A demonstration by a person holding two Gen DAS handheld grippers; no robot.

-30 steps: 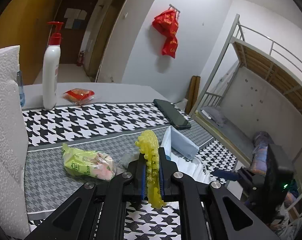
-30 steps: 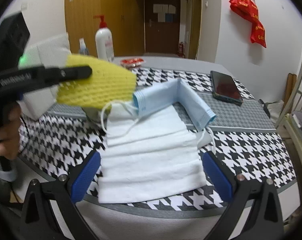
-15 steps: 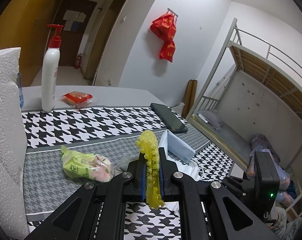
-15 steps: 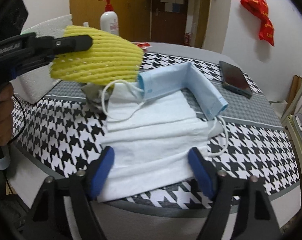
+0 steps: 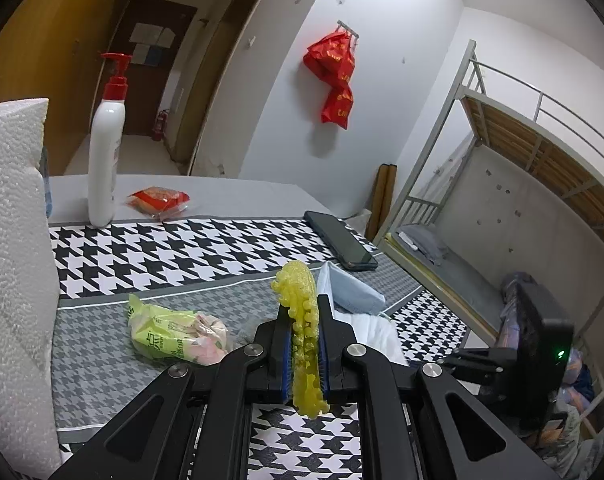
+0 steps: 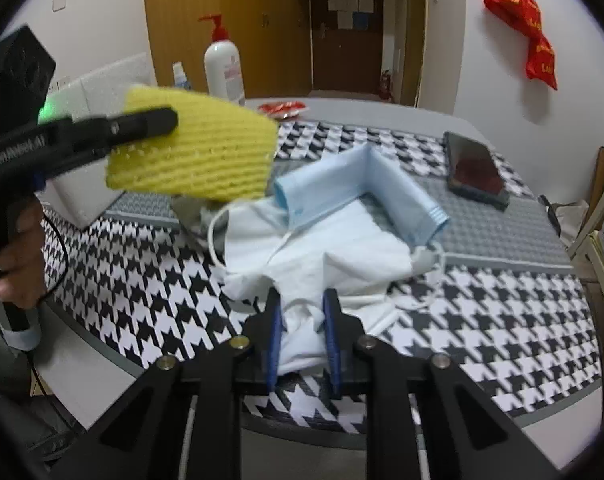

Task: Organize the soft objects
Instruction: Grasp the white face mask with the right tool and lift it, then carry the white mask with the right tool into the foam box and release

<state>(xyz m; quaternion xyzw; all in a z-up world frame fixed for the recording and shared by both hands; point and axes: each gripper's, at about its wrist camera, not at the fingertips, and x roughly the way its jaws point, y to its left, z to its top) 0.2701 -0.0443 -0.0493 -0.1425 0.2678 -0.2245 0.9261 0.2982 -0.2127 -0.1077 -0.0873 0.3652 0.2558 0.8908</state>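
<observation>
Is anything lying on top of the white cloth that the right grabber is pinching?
Yes. The right gripper is closed on the near edge of the white cloth, and a blue face mask lies on the cloth's far part, ear loops trailing over it.

A dormitory-style bedroom. A metal bunk bed [image 5: 521,184] with a slatted upper deck stands off to the left gripper's right; ahead of it a wooden door [image 5: 142,64] with papers pinned on. Red bags [image 5: 335,76] hang from a wall hook, and a houndstooth-clothed table [image 5: 182,248] lies under the tools.
</observation>
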